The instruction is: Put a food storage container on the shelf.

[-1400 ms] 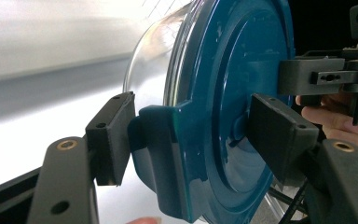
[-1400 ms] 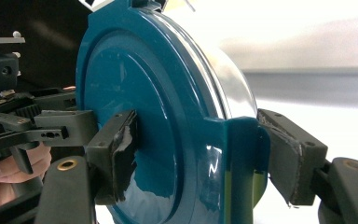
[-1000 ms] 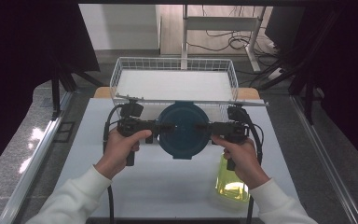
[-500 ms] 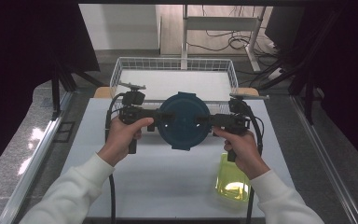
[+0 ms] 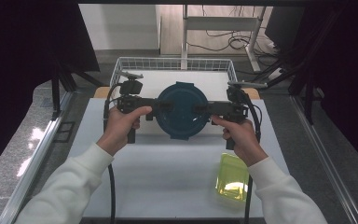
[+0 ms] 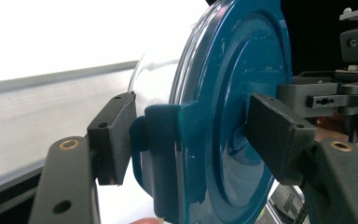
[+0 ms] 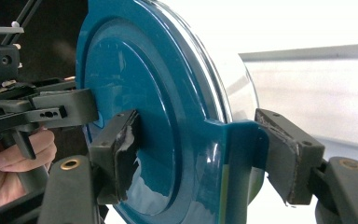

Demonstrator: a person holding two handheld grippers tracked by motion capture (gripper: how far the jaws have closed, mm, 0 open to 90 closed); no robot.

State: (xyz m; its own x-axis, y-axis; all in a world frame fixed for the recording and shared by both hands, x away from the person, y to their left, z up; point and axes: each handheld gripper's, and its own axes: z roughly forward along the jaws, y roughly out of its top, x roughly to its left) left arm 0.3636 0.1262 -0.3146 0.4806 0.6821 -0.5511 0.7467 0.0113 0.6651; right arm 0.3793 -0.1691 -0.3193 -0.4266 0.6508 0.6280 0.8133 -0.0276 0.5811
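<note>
Now we grip the tub (image 5: 182, 110) by both clips, left gripper (image 5: 161, 107) and right gripper (image 5: 203, 110) clenched, carried farther toward the desk's far edge, nearer the basket (image 5: 121, 68).

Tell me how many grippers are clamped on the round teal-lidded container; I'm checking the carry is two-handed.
2. The left gripper grips the latch tab at the teal-lidded container's left edge; the right gripper grips the tab at its right edge, holding it in front of the wire basket.

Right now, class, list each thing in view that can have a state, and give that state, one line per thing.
Blue-lidded container: lid on, held up between both grippers.
Left gripper: shut on a lid clip.
Right gripper: shut on the opposite clip.
Wire basket: upright behind the container.
Yellow-green container: resting on the table.
</note>
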